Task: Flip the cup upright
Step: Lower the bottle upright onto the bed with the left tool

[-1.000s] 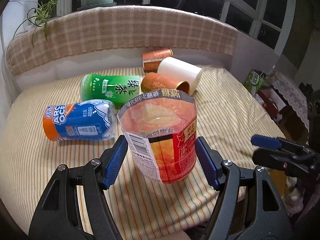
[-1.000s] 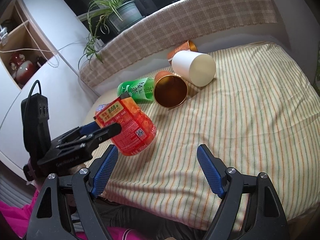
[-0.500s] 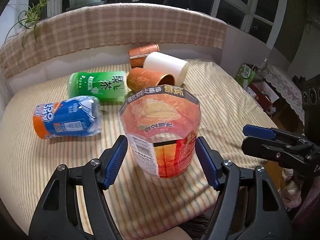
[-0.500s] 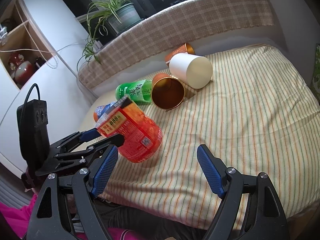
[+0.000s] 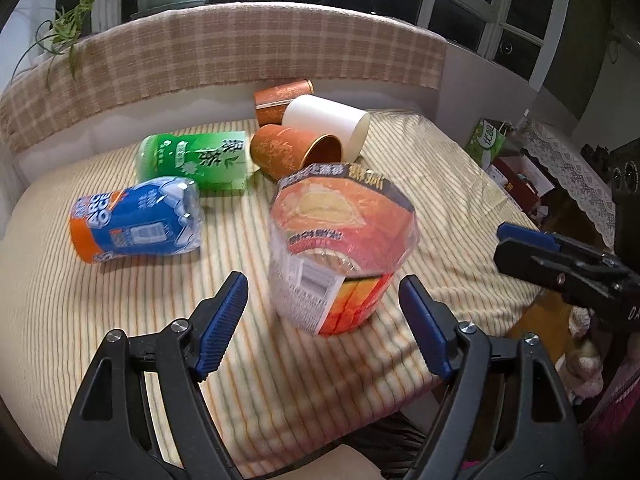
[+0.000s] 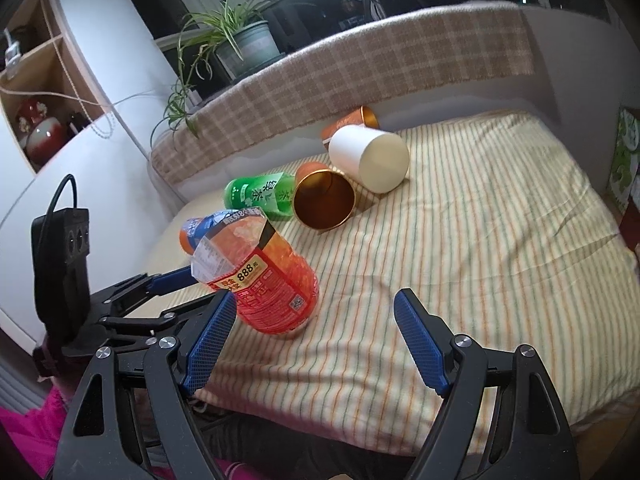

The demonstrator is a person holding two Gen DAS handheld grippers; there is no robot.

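Observation:
An orange-red plastic cup [image 5: 340, 248] cut from a bottle stands upright on the striped cloth, open end up. It also shows in the right wrist view [image 6: 264, 276]. My left gripper [image 5: 324, 320] is open, its blue pads on either side of the cup's lower part and a little short of it, not touching. My right gripper [image 6: 312, 344] is open and empty, to the right of the cup near the front edge. Its tip shows in the left wrist view [image 5: 532, 240].
Lying on their sides behind the cup are a blue-orange cup [image 5: 136, 224], a green cup [image 5: 192, 160], two copper cups [image 5: 296, 152] [image 5: 280, 98] and a white cup [image 5: 324, 120]. A checked cushion [image 5: 224, 52] backs the surface. The front edge drops off.
The left gripper has drawn back and tilted away from the orange-red cup, which now stands free on the cloth. The right gripper has shifted slightly.

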